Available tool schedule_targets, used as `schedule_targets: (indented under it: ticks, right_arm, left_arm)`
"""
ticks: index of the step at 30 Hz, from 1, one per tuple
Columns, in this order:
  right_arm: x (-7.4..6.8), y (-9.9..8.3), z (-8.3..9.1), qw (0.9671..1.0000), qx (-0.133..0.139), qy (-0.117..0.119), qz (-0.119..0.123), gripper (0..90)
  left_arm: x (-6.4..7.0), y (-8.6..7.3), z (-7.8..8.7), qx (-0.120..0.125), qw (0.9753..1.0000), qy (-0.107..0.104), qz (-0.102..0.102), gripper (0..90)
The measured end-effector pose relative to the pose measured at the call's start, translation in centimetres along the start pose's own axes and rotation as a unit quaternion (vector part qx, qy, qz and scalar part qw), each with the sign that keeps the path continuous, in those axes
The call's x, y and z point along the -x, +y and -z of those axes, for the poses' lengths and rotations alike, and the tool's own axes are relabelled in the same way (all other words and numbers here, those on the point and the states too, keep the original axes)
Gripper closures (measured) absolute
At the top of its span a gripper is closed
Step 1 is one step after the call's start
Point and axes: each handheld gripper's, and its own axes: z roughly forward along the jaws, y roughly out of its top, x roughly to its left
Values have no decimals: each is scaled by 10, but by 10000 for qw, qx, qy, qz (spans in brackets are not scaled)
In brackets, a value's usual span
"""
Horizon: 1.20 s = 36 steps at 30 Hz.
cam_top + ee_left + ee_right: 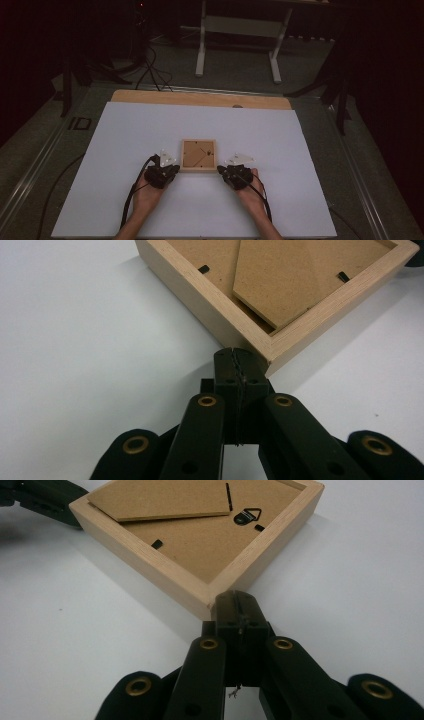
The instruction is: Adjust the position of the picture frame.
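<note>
Lying face down at the middle of the white table (125, 150), a wooden picture frame (198, 155) is being bracketed at its two near corners. The left gripper (234, 360) and right gripper (239, 602), both clenched on nothing, are pressing there. Pushing evenly from both sides should keep it from twisting.

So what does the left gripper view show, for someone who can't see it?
The left gripper, its two black jaws pressed shut with nothing between them, has its tip right at the near corner of a light wooden picture frame. The frame lies face down on a white table, showing its brown backing board and small black clips.
</note>
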Motion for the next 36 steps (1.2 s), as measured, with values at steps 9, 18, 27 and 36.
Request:
schedule_targets:
  ticks: [9,18,27,36]
  right_arm:
    - [-2,1,-2,10000,14,42,44,900]
    - [-1,1,-2,10000,38,58,49,900]
    - [-1,1,-2,10000,25,53,54,899]
    - [5,3,7,9998,199,-89,-2,820]
  left_arm:
    - [-3,-1,1,9,10000,33,87,897]
    - [-1,-1,2,-33,10000,38,5,896]
    - [-3,-1,1,-36,10000,30,80,884]
    - [-13,0,10,183,9994,27,307,793]
